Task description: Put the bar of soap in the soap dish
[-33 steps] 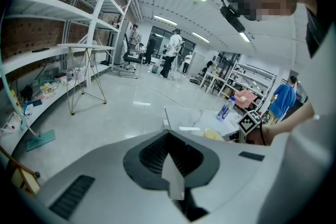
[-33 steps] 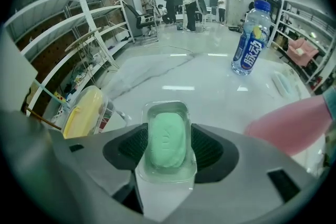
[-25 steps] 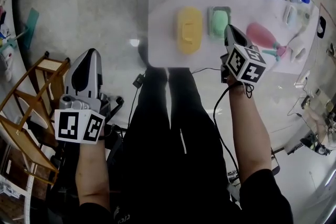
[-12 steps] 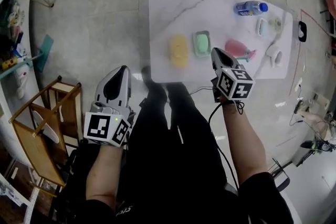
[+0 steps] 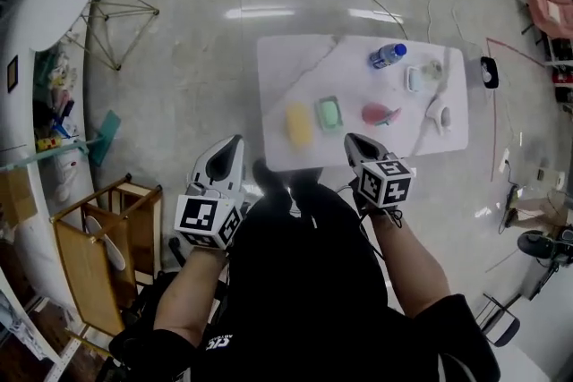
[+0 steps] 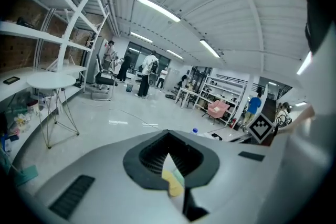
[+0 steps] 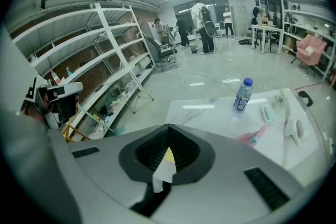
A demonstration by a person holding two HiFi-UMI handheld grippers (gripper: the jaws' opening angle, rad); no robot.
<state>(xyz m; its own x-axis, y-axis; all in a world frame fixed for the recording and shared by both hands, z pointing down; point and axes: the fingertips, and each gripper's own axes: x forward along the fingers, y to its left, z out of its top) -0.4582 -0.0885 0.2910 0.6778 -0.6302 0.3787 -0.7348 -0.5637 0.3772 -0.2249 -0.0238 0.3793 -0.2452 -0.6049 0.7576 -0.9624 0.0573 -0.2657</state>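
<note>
On the white table [image 5: 277, 67] a green bar of soap [image 5: 329, 113] lies in a grey-rimmed dish. Beside it, to the left, lies a yellow soap-shaped piece [image 5: 298, 124]. Both grippers hang in the air on my side of the table, off its near edge and well above it. My left gripper [image 5: 235, 145] is shut and empty, to the left of the table's near corner. My right gripper [image 5: 351, 139] is shut and empty, just short of the near edge, below the green soap. Through the left gripper's [image 6: 168, 135] jaw notch I glimpse yellow and green.
A water bottle [image 5: 388, 55] lies at the table's far side, with a pink item [image 5: 380, 114] and small white items [image 5: 440, 114] to its right. A wooden rack [image 5: 107, 237] stands on the floor at the left. Cables cross the floor; people stand far off.
Both grippers have risen and drawn back from the table, which now looks smaller and farther below. The things on the table have not moved.
</note>
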